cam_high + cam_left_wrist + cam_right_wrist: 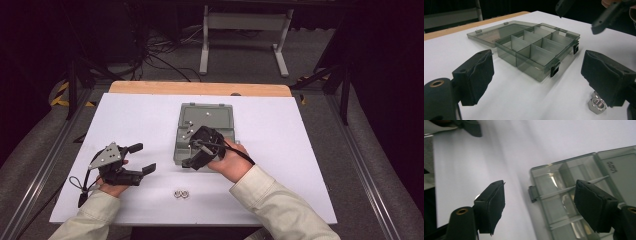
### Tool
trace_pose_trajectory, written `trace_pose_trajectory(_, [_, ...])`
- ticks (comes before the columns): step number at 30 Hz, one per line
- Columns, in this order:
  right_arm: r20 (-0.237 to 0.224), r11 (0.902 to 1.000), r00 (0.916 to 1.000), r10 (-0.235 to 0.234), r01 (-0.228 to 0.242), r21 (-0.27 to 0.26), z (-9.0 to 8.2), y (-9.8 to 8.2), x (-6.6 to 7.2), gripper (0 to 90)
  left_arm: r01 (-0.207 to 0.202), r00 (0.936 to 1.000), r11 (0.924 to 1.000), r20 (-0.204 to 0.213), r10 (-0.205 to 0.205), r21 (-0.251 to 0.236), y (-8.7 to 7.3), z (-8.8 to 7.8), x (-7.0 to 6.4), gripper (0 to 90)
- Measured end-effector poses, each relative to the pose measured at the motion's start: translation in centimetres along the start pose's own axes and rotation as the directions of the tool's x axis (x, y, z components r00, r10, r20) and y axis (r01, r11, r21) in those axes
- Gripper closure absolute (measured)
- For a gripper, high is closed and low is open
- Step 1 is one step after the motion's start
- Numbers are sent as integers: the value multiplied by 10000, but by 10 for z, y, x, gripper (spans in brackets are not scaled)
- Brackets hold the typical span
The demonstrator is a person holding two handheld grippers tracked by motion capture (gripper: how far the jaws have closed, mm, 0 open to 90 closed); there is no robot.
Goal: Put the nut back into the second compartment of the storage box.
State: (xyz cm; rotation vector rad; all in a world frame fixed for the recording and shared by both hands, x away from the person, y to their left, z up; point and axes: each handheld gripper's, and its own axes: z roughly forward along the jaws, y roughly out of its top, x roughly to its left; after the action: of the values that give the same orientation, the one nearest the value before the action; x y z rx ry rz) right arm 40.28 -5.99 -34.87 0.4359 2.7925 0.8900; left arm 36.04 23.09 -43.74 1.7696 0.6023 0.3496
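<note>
A grey see-through compartment box (227,131) lies open mid-board, its lid (496,32) folded flat on the far side. My right gripper (190,153) hovers over the box's near left corner, jaws open and nothing between them; in its own view the right gripper (539,205) looks down on the box's divided cells (564,202) and a latch. My left gripper (142,158) rests on the board to the box's left, open and empty. From the left gripper view, that gripper (536,80) faces the box (536,50). Two steel nuts (181,194) lie near the front edge, and in the left gripper view the nuts (596,103) sit beside the right jaw.
The white board (300,150) covers a wooden table (200,88). Beyond it are a dark floor with cables and a white stand (245,35). Metal rails run along both sides. Bare board lies to the right of the box and behind the left gripper.
</note>
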Motion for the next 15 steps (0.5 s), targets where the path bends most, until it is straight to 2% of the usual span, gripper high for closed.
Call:
trace_pose_trajectory(2, [-291,10000,9996,-30,28,-57,1,-2,5,255,-2,10000,10000,-17,2,2,0,0,0,119])
trace_pose_trajectory(7, [-322,9992,9987,-387,386,-40,4,-5,19,260,6,10000,10000,-3,-6,-11,0,0,0,119])
trace_pose_trajectory(15, [-418,9973,9967,-698,706,179,15,-13,35,260,-5,10000,10000,-7,5,9,0,-1,0,119])
